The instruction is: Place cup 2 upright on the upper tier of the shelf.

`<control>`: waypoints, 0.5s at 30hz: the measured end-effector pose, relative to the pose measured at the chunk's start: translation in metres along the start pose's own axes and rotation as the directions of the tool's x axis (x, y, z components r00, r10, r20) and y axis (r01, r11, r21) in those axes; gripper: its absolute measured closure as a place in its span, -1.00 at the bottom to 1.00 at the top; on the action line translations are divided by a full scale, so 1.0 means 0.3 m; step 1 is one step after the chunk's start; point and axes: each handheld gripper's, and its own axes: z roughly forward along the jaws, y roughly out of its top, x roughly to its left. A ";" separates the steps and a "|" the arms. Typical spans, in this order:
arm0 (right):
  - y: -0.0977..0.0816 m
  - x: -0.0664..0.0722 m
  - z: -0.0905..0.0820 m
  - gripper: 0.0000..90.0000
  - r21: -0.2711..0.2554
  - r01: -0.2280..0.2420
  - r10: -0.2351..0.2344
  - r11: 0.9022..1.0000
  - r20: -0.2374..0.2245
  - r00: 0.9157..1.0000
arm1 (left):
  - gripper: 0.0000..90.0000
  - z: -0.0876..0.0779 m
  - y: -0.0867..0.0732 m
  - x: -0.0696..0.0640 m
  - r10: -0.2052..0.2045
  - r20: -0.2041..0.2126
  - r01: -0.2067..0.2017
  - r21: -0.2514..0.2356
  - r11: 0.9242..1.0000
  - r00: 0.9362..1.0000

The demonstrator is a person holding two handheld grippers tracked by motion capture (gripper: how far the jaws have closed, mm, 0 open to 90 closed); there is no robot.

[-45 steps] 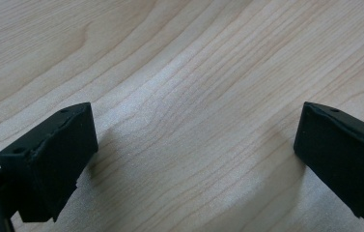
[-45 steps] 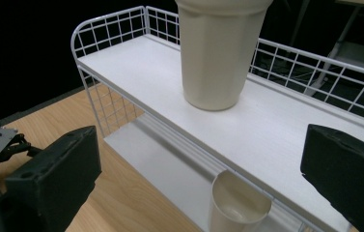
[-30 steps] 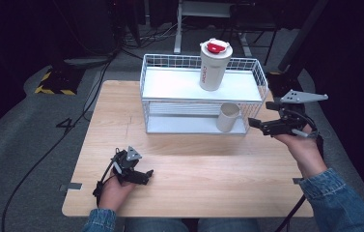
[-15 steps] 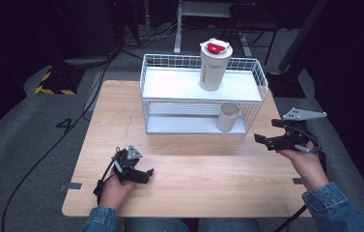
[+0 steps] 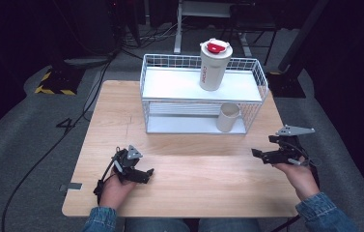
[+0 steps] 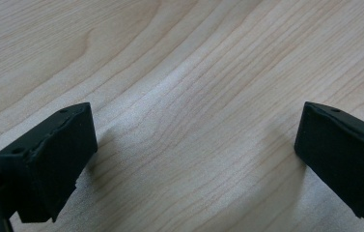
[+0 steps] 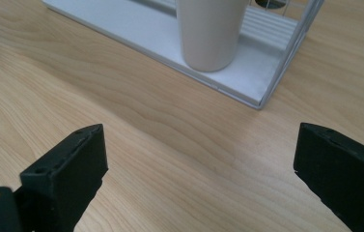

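A white wire rack [image 5: 170, 87] with two shelves stands at the back of the wooden table [image 5: 194, 183]. On its top shelf stands a cream tumbler [image 5: 214, 65] with a red lid. A cream mug [image 5: 227, 117] sits on the lower shelf at the right end. My left gripper [image 5: 143, 175] rests low at the front left, open over bare wood [image 6: 194, 135]. My right gripper [image 5: 259, 154] hovers at the front right, jaws pointing left. Its jaws have just been closing a little but stand open with nothing between them [image 7: 199, 154]; the mug [image 7: 211, 34] lies ahead.
The rack's lower shelf [image 7: 136, 29] and its wire corner post [image 7: 286, 58] lie just beyond the right gripper. Cables and a desk frame [image 5: 184, 19] sit on the dark floor behind the table. A black-and-yellow striped plate [image 5: 54, 83] lies on the floor at left.
My right gripper has come down from beside the rack's right end toward the table, nearer the front edge. The left gripper has stayed put.
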 end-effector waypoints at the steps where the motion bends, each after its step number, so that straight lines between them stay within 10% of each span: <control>1: -0.010 0.000 0.007 -0.88 0.006 -0.004 0.004 1.000 0.000 1.000 | -0.96 0.000 0.000 0.000 0.000 0.000 0.000 0.000 1.000 1.000; 15: -0.137 0.005 0.084 -0.84 0.027 -0.034 0.034 0.999 0.004 0.999 | -0.96 0.000 0.000 0.000 0.002 -0.001 -0.002 0.000 1.000 1.000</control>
